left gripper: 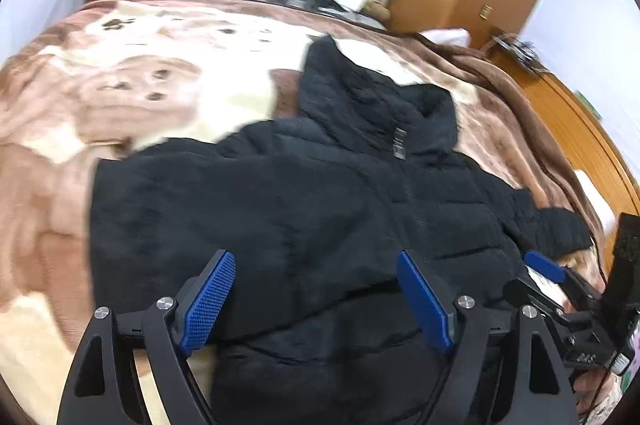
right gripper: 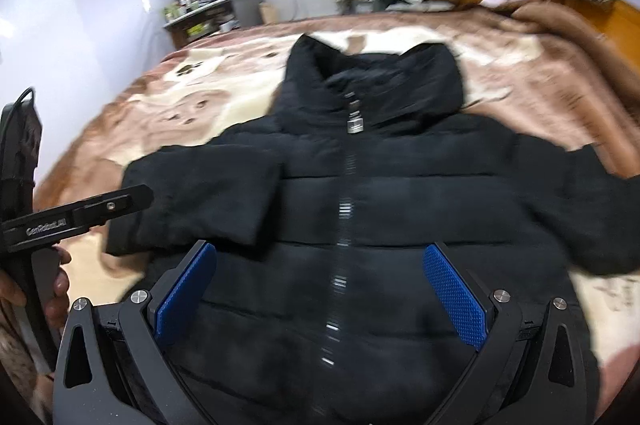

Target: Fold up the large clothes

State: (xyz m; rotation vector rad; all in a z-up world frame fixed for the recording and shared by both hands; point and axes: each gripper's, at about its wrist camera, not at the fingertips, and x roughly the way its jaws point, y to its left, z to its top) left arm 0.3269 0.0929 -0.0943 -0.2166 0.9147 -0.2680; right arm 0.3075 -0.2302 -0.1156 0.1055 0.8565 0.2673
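A black puffer jacket [right gripper: 360, 209] lies front-up on the bed [right gripper: 540, 97], zip running away from both wide-open, empty hand-held grippers, right hand-held gripper [right gripper: 320, 297] centred, left hand-held gripper [left gripper: 316, 301] beside it.

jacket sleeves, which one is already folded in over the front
The left sleeve: it lies across the black puffer jacket chest, while the right sleeve stretches outward onto the blanket.
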